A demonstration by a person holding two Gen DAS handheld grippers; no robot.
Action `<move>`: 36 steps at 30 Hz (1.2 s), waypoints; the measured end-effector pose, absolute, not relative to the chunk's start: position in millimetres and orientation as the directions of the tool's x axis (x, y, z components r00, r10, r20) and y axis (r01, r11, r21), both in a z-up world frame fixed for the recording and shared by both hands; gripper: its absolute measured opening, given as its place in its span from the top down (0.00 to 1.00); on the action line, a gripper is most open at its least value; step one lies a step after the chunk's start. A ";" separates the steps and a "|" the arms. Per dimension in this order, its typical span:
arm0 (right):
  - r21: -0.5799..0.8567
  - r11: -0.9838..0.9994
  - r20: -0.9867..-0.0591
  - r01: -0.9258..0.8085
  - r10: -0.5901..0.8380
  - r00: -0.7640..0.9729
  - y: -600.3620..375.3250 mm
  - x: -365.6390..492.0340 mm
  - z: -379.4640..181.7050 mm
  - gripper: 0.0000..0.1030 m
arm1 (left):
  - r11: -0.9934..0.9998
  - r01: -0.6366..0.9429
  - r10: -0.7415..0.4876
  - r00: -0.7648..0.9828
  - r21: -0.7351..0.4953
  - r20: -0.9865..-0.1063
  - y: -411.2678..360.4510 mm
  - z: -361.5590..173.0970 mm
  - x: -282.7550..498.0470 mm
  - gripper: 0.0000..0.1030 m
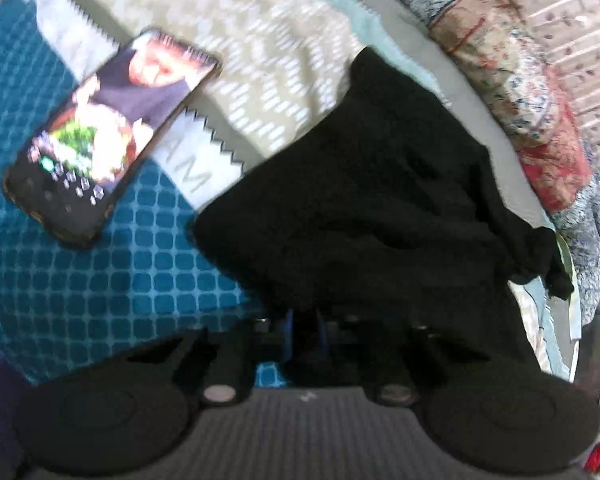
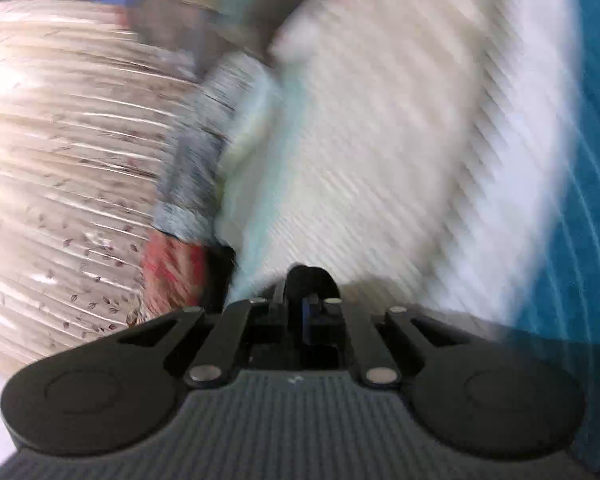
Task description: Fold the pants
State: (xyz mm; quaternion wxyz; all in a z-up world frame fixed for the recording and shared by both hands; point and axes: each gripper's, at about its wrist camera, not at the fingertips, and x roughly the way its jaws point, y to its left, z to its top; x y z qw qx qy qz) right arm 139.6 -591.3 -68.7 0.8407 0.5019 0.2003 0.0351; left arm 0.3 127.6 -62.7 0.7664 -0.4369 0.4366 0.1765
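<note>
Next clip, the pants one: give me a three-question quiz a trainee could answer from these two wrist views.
1. True or false: the phone lies on top of the black pants.
2. In the left wrist view, what pattern has the blue cloth under the phone? A stripes, B grid of squares, C flowers.
3. Fill in: the left gripper is shut on the ____.

Key: 1 false, the phone lies beside them, apart. 2 B. 3 pants.

Left claw (image 1: 304, 320) and right claw (image 2: 306, 304) both pinched closed
</note>
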 end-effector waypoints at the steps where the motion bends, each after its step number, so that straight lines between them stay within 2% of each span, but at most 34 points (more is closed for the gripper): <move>1: 0.822 0.564 -0.258 0.075 0.251 0.933 -588.2 139.8 -43.0 0.92 | 0.562 -0.645 -0.109 0.563 -0.518 -0.819 126.9 -57.6 -3.0 0.90; 4: 0.673 0.732 -0.118 -0.105 0.247 0.962 -577.1 121.7 12.9 0.92 | 0.550 -0.631 -0.127 0.584 -0.547 -0.801 127.9 -48.2 -10.8 0.90; 6: 0.608 0.775 -0.040 -0.173 0.247 0.968 -580.4 99.9 21.7 0.92 | 0.553 -0.631 -0.118 0.588 -0.545 -0.800 127.9 -44.7 -16.0 0.90; 7: 0.601 0.781 -0.038 -0.173 0.243 0.969 -585.4 89.9 17.7 0.92 | 0.557 -0.634 -0.109 0.584 -0.536 -0.804 128.1 -43.0 -18.7 0.90; 10: 0.618 0.782 -0.147 -0.078 0.212 0.966 -602.8 75.2 -20.0 0.92 | 0.565 -0.643 -0.100 0.569 -0.517 -0.817 128.8 -41.5 -26.4 0.92; 13: 0.635 0.752 -0.397 0.173 0.126 0.909 -622.5 68.6 -78.3 0.92 | 0.570 -0.645 -0.107 0.557 -0.509 -0.824 128.6 -45.3 -31.0 0.92; 15: 0.586 0.741 -0.549 0.328 0.066 0.833 -628.0 65.1 -111.0 0.89 | 0.583 -0.645 -0.103 0.544 -0.494 -0.833 124.2 -48.0 -32.6 0.91; 16: 0.582 0.730 -0.574 0.358 0.056 0.817 -630.2 60.9 -121.6 0.91 | 0.597 -0.645 -0.097 0.532 -0.476 -0.841 120.8 -49.2 -34.0 0.90; 17: 0.612 0.705 -0.547 0.359 0.049 0.836 -630.1 52.5 -121.0 0.89 | 0.607 -0.644 -0.094 0.523 -0.465 -0.847 119.0 -49.6 -35.2 0.87; 19: 0.625 0.662 -0.567 0.413 0.022 0.824 -635.8 42.5 -111.5 0.78 | 0.619 -0.632 -0.096 0.527 -0.466 -0.844 117.6 -45.8 -41.6 0.86; 20: 0.612 0.647 -0.579 0.455 -0.025 0.815 -639.5 36.0 -106.1 0.59 | 0.623 -0.625 -0.093 0.538 -0.471 -0.838 119.0 -40.1 -47.0 0.85; 21: 0.596 0.621 -0.572 0.509 -0.116 0.812 -642.7 26.5 -97.9 0.53 | 0.627 -0.618 -0.077 0.557 -0.475 -0.827 121.3 -31.6 -54.0 0.84; 23: 0.560 0.570 -0.536 0.601 -0.304 0.788 -652.2 7.5 -78.1 0.53 | 0.643 -0.591 -0.034 0.614 -0.487 -0.789 126.3 -12.2 -67.1 0.79; 25: 0.545 0.575 -0.500 0.610 -0.361 0.787 -654.0 3.4 -61.9 0.53 | 0.677 -0.584 0.050 0.644 -0.448 -0.764 132.7 7.2 -70.7 0.68; 27: 0.535 0.647 -0.454 0.543 -0.322 0.831 -645.1 16.3 -45.8 0.53 | 0.731 -0.571 0.125 0.650 -0.373 -0.749 135.8 22.8 -56.7 0.62; 30: 0.506 0.782 -0.404 0.364 -0.158 0.901 -614.6 78.2 -28.1 0.53 | 0.814 -0.538 0.226 0.644 -0.221 -0.731 146.1 35.0 -12.2 0.57; 32: 0.517 0.826 -0.395 0.226 -0.004 0.919 -583.7 129.7 -21.1 0.53 | 0.851 -0.502 0.257 0.655 -0.155 -0.711 154.5 34.3 27.3 0.41; 33: 0.536 0.829 -0.400 0.162 0.080 0.913 -567.4 160.6 -22.3 0.53 | 0.866 -0.481 0.257 0.664 -0.138 -0.703 160.3 31.4 50.1 0.38; 35: 0.589 0.804 -0.427 0.085 0.220 0.877 -540.1 221.0 -22.1 0.53 | 0.894 -0.429 0.224 0.679 -0.130 -0.699 169.4 20.2 91.5 0.17; 36: 0.613 0.788 -0.434 0.057 0.276 0.858 -528.5 249.5 -21.7 0.53 | 0.904 -0.408 0.210 0.682 -0.127 -0.700 176.0 12.4 111.3 0.13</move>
